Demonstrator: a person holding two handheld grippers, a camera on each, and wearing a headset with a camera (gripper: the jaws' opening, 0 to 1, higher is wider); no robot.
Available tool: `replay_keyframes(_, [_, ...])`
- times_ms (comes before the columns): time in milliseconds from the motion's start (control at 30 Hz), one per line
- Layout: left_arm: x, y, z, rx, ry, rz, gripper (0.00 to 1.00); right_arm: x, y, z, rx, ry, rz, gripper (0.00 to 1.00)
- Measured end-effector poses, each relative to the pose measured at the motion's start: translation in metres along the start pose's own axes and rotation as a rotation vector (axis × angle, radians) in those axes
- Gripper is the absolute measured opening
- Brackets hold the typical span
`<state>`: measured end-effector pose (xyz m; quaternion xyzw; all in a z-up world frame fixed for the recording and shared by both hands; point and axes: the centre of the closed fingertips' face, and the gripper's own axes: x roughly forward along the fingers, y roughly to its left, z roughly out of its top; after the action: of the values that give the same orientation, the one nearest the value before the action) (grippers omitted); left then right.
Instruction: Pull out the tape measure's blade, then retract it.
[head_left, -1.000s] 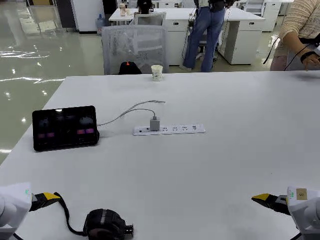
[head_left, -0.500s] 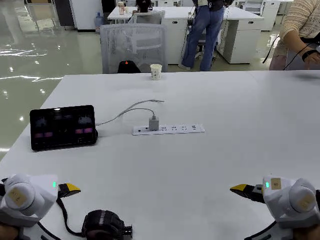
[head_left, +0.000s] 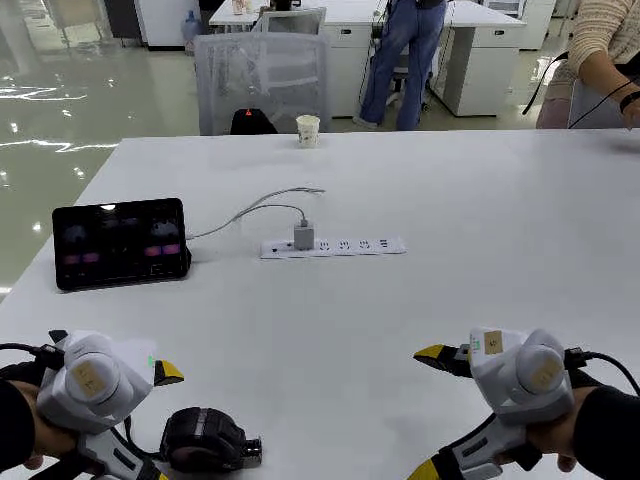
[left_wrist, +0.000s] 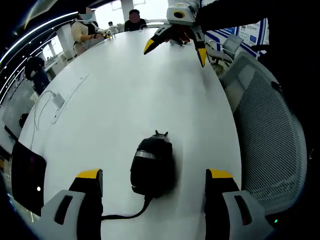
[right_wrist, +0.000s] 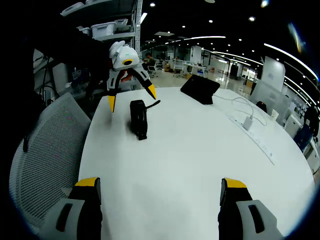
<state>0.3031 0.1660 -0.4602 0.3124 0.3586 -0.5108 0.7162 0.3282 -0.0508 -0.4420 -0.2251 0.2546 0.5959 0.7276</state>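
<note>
Open-plan office: white desks (head_left: 480, 60), mesh chair (head_left: 262, 80), power strip (head_left: 333, 246), tablet (head_left: 120, 243).

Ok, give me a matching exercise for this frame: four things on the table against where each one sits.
Things: 1 tape measure; 2 tablet; 3 paper cup; 4 power strip.
Places: A far edge of the table; B middle; C near edge; D left side.
Pairs: 1-C, 2-D, 3-A, 4-B.

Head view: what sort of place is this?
Likely an open-plan office or lab: a big white table, a mesh chair, more desks behind, a power strip and tablet.
</note>
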Motion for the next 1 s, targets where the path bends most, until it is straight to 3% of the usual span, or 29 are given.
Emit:
replay_keyframes(167, [0.006, -0.002, 0.004, -0.008, 0.011, -0.019, 0.75, 0.012, 0.0, 0.008, -0.004, -0.022, 0.012, 0.99])
replay_keyframes(500, [0.024, -0.006, 0.004, -0.04, 0.046, -0.062, 0.6, 0.041, 0.004, 0.014, 0.0, -0.016, 0.05, 0.99])
replay_keyframes(767, [0.029, -0.002, 0.004, -0.006, 0.046, -0.045, 0.53, 0.057, 0.012, 0.019, -0.003, -0.009, 0.084, 0.99])
replay_keyframes(1000, [0.031, 0.002, 0.006, 0.033, 0.042, -0.031, 0.36, 0.069, 0.014, 0.026, -0.008, -0.013, 0.1, 0.99])
